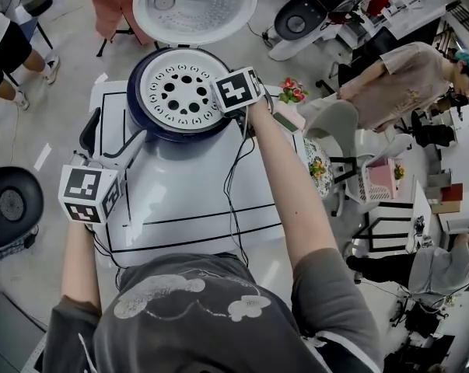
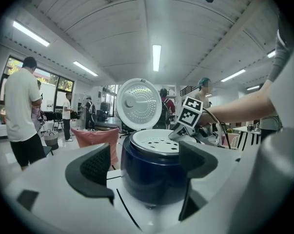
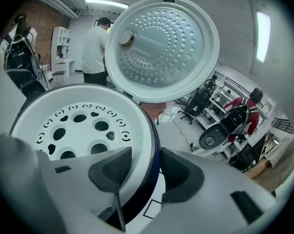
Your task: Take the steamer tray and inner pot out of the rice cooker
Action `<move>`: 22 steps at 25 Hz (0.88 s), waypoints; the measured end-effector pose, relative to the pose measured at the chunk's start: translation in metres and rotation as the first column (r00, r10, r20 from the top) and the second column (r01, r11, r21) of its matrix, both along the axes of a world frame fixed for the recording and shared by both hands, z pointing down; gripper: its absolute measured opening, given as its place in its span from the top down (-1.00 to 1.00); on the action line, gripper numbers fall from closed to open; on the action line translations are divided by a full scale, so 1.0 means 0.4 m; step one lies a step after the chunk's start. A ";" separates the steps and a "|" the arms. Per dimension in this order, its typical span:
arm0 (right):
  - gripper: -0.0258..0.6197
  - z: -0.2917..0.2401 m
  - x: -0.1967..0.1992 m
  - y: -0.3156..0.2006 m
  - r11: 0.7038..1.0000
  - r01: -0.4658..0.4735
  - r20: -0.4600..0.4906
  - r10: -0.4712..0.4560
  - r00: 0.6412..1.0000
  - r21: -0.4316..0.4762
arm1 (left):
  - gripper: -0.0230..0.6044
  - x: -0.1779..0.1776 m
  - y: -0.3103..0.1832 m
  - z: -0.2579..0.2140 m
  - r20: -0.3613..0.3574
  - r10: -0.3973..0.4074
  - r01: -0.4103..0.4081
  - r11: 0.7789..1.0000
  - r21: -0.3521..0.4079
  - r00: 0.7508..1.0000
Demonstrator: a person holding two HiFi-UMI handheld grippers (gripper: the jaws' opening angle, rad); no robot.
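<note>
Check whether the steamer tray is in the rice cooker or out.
In. The white steamer tray sits inside the rice cooker rim, with the lid raised.

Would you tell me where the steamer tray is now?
Head view, upper centre: steamer tray sits in the rice cooker, the right gripper at its right rim.

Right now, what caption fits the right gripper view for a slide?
Right gripper straddles the rim of the white perforated steamer tray in the navy rice cooker, white lid raised.

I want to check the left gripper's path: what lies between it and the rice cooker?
Only bare white table with a black line, as the left gripper view shows. The left gripper, jaws open, faces the rice cooker.
</note>
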State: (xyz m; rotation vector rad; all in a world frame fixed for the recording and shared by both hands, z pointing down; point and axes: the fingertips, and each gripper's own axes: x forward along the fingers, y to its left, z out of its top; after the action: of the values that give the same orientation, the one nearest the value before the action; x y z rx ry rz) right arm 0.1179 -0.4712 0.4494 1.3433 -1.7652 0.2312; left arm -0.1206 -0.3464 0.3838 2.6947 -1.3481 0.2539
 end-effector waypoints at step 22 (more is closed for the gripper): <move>0.79 -0.219 0.005 0.010 0.976 -0.110 0.237 0.063 0.969 0.188 | -0.45 0.019 0.023 -0.016 -0.008 0.018 -0.018 1.000 0.000 1.000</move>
State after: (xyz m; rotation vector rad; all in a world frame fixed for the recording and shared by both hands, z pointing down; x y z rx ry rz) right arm 0.1201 -0.4672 0.3619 1.5932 -1.9650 0.2727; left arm -0.1131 -0.3372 0.3773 2.7058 -1.3224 0.2442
